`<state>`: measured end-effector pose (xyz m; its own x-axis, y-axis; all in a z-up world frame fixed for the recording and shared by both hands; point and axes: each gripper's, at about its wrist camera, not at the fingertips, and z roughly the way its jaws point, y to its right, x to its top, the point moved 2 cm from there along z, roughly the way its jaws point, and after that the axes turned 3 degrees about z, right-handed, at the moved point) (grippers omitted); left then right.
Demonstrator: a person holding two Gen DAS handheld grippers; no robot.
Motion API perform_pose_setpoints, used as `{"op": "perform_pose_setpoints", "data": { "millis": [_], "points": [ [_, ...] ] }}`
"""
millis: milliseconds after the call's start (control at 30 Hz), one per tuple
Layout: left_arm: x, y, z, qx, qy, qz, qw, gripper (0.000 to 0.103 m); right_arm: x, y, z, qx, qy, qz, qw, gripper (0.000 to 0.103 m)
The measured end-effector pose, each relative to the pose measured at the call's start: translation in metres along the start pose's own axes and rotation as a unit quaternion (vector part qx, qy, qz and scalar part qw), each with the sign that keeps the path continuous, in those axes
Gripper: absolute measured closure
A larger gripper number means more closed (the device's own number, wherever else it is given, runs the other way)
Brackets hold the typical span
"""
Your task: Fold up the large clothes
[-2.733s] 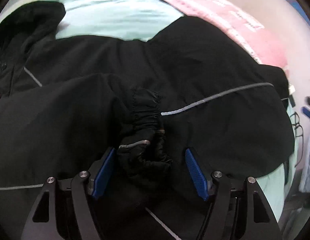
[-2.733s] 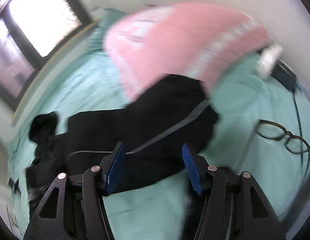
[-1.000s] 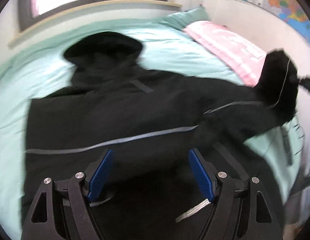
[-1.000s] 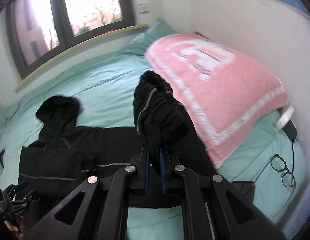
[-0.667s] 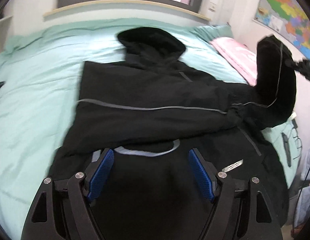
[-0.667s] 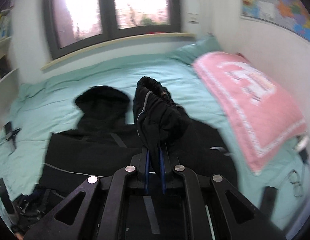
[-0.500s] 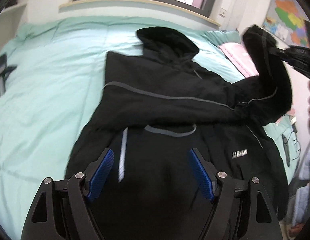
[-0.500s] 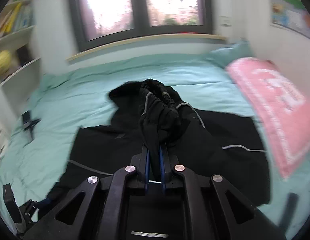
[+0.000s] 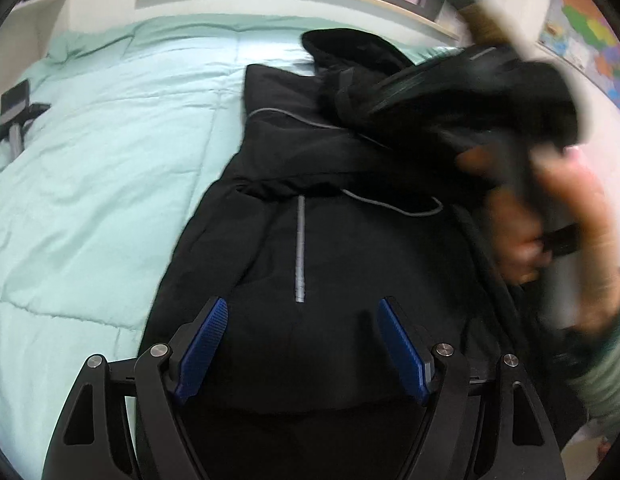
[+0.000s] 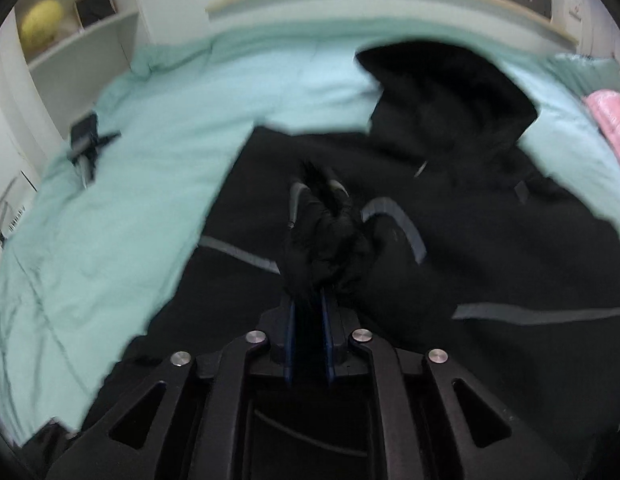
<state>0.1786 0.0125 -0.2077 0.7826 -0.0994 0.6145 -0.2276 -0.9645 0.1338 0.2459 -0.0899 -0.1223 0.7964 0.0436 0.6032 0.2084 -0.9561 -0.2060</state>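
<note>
The black hooded jacket [image 9: 310,216] is spread on the mint-green quilt [image 9: 102,160], its hood [image 10: 449,92] toward the window. A second ago its sleeve cuff [image 10: 321,236] was held high over the pink pillow [image 10: 609,120] at the far side of the bed. Now that cuff has been carried across and lowered over the jacket's chest, so that the pillow is seen only at the right margin of the right wrist view.

The cuff is gripped in the right gripper [image 10: 308,304]: the blue pads stand narrow, with bunched black fabric pressed between them and standing up just ahead of the fingertips. The jaws are beginning to open, though the cloth is not yet let go.

The left gripper [image 9: 300,344] is held wide and empty. Beneath and ahead of its fingers lies the lower front panel with its grey reflective strip [image 9: 300,254], and none of that cloth is between its pads. To its right, blurred, the person's hand [image 9: 549,224] is seen with the sleeve trailing from it.

By this shift the sleeve appears to have been folded inward across the body. The release of the cuff is judged to be the step in hand, after which the fold would still have to be flattened.
</note>
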Motion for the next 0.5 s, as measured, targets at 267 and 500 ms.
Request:
{"op": "perform_pose_setpoints", "data": {
  "millis": [267, 500],
  "points": [
    [0.017, -0.005, -0.026, -0.038, 0.008, -0.006, 0.9992, 0.025, -0.009, 0.024, -0.034, 0.057, -0.005, 0.017, 0.998, 0.078],
    [0.084, -0.004, -0.047, -0.052, 0.048, -0.008, 0.9975, 0.025, -0.057, 0.094, -0.134, -0.053, 0.075, -0.031, 0.995, 0.04]
  ]
}}
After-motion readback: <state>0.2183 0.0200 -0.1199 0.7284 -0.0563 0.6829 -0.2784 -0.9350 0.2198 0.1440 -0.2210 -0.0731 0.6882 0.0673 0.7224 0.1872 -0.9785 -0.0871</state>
